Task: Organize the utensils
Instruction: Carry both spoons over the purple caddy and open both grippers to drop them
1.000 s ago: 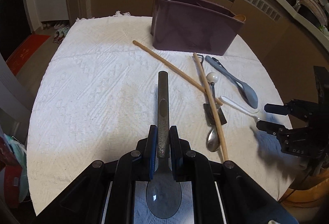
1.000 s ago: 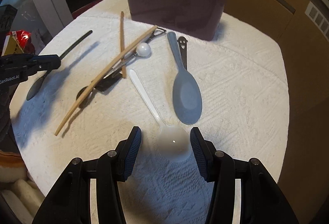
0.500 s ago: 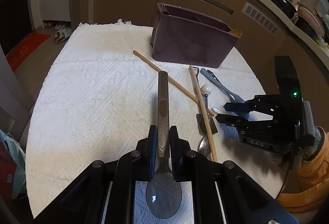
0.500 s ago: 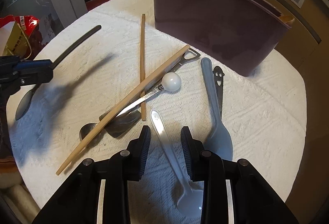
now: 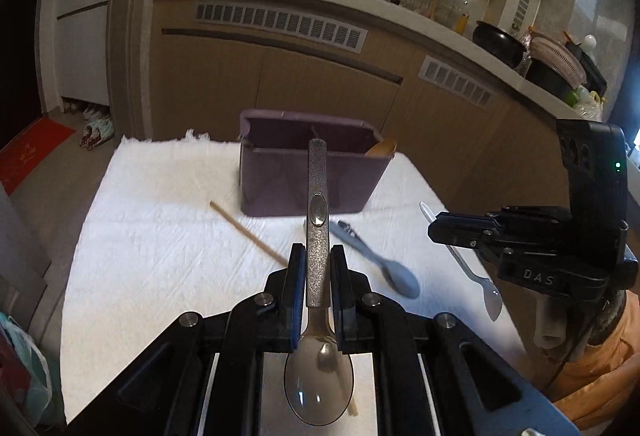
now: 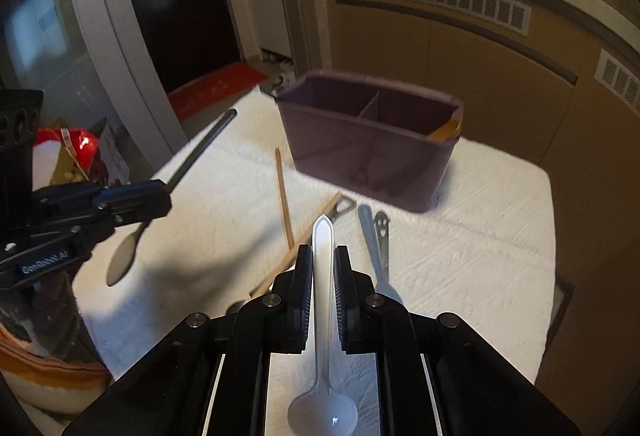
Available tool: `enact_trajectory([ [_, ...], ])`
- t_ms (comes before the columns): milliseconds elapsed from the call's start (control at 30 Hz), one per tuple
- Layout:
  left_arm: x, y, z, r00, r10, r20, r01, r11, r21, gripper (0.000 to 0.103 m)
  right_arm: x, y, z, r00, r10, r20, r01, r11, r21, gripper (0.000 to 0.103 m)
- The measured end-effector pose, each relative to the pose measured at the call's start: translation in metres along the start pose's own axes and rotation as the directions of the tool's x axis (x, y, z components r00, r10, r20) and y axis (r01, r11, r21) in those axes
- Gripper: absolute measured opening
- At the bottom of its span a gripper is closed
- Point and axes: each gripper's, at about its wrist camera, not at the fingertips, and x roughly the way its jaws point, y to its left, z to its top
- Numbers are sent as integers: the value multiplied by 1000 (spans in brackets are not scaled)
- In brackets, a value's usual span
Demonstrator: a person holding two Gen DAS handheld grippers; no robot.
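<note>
My left gripper is shut on a metal spoon, handle pointing forward at the purple utensil holder, bowl near the camera. It also shows in the right wrist view at the left. My right gripper is shut on a white plastic spoon, lifted off the table, handle toward the holder. It also shows in the left wrist view at the right. The holder has two compartments; a wooden utensil sits in its right end.
On the white cloth lie two wooden chopsticks, a grey rice paddle, a dark smiley-handled utensil and a bottle opener. Kitchen cabinets stand behind the table. The table edge drops off at the right.
My right gripper has closed on the white spoon and lifted it. Both grippers have risen and tilted up, so the holder's open top shows.
</note>
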Motion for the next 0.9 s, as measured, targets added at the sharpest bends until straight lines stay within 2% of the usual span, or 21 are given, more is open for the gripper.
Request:
enact_trajectory([
  [133, -16, -14, 40, 993, -3, 120, -1, 999, 35, 10, -44, -3, 31, 992, 13, 127, -16, 1000, 18, 11],
  [233, -25, -21, 73, 976, -10, 217, 0, 999, 47, 10, -70, -11, 56, 976, 5, 217, -15, 999, 43, 11],
  [367, -27, -28, 112, 935, -7, 354, -13, 998, 54, 10, -95, -26, 92, 939, 8, 344, -40, 995, 88, 11],
  [500, -11, -25, 130, 889, 10, 457, -22, 1000, 19, 10, -98, -32, 114, 882, -39, 471, -10, 995, 101, 11],
  [567, 3, -22, 135, 875, 19, 483, -25, 1000, 6, 10, -94, -36, 120, 855, -50, 517, -6, 994, 105, 11],
  [633, 23, -20, 138, 876, 29, 482, -37, 999, 7, 10, -81, -40, 124, 841, -39, 539, -15, 995, 96, 11],
  [800, 64, -7, 142, 877, 72, 476, -90, 996, 14, 10, -37, -54, 135, 845, -61, 531, 14, 996, 91, 11],
  [900, 92, 0, 136, 873, 138, 469, -157, 988, 2, 10, -8, -61, 140, 845, -91, 526, 45, 994, 100, 11],
])
